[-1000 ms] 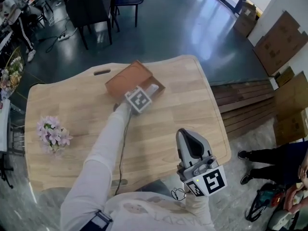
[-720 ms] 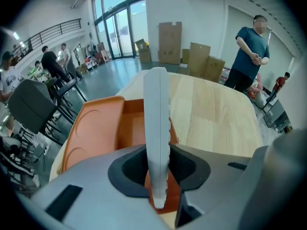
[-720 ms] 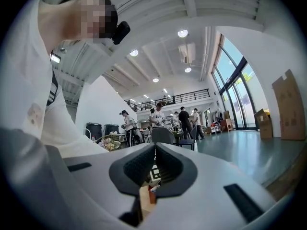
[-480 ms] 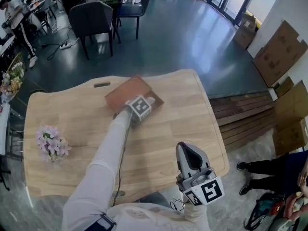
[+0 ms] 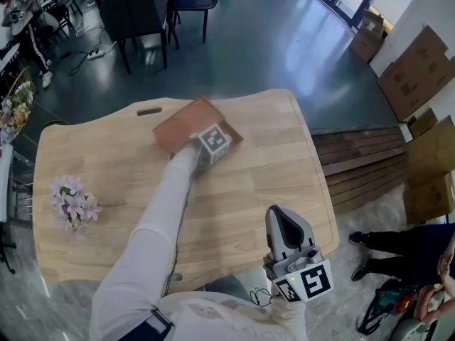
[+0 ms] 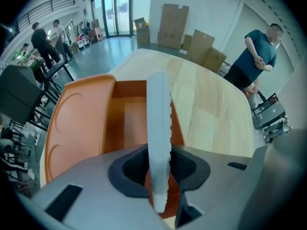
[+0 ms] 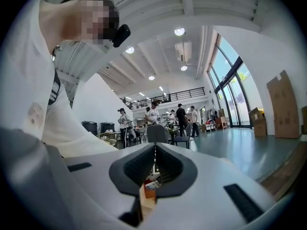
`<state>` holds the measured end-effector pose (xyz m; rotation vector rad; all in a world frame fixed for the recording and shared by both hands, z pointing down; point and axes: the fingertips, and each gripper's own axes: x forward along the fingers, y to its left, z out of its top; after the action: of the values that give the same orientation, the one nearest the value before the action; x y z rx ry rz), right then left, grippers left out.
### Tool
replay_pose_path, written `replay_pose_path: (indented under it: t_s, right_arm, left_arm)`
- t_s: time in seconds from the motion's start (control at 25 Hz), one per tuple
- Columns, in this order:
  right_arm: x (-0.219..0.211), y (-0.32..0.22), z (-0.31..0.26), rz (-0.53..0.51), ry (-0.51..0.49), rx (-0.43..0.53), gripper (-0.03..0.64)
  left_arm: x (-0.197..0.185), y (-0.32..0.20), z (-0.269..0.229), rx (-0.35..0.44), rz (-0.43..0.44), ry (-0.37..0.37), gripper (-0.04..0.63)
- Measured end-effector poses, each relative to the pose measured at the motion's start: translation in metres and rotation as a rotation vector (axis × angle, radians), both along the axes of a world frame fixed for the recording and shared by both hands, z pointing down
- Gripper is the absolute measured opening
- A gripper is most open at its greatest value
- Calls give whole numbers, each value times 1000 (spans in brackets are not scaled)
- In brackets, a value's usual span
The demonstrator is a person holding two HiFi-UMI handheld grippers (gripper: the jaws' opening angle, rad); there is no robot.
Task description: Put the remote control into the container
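A white remote control (image 6: pixel 159 128) stands on edge between the pads of my left gripper (image 6: pixel 159 169), which is shut on it. Right beneath it lies the orange-brown container (image 6: pixel 127 123), its lid (image 6: pixel 76 123) open to the left. In the head view the container (image 5: pixel 183 122) sits at the table's far middle, and my left gripper (image 5: pixel 213 146) points steeply down over its right end; the remote is hidden under the marker cube there. My right gripper (image 5: pixel 282 227) hangs off the table's near right edge, jaws shut, nothing in them. In its own view the right gripper (image 7: pixel 154 159) points level into the room.
A bunch of pale purple flowers (image 5: pixel 70 199) lies at the left of the wooden table (image 5: pixel 270 162). Dark chairs (image 5: pixel 135 13) stand beyond the far edge. Wooden planks (image 5: pixel 362 162) and cardboard boxes (image 5: pixel 416 62) are at the right, where a person (image 5: pixel 398 244) stands.
My left gripper has sunk and tipped further down over the container with the remote; the remote's white end, visible before in the head view, is now hidden. The right gripper has barely shifted.
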<state>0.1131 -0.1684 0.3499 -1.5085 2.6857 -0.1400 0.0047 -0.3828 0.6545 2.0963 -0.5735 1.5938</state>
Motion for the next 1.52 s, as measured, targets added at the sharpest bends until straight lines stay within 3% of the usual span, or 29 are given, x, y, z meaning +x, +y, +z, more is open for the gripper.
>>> replay_pose_path:
  t_s: [0.2,0.76,1.08,1.28,1.52]
  right_arm:
    - [5,1,5,10,10,-14,17]
    - [23,-8,24,27,10,-64,17]
    - [19,-14,25,9,6,-62,17]
    - [15,-15,23,0,5,-54,17]
    - [12,-14,20,-7,3,-50,17]
  left_arm:
    - [5,-3,13,-33,3,-24,107]
    - [7,-5,30,-189,-115,-5,108]
    - [12,-6,29,-154,-88,84,112]
    - [8,-19,20,-90,-217,151,121]
    - [7,-22,16,-118,-348,236,116]
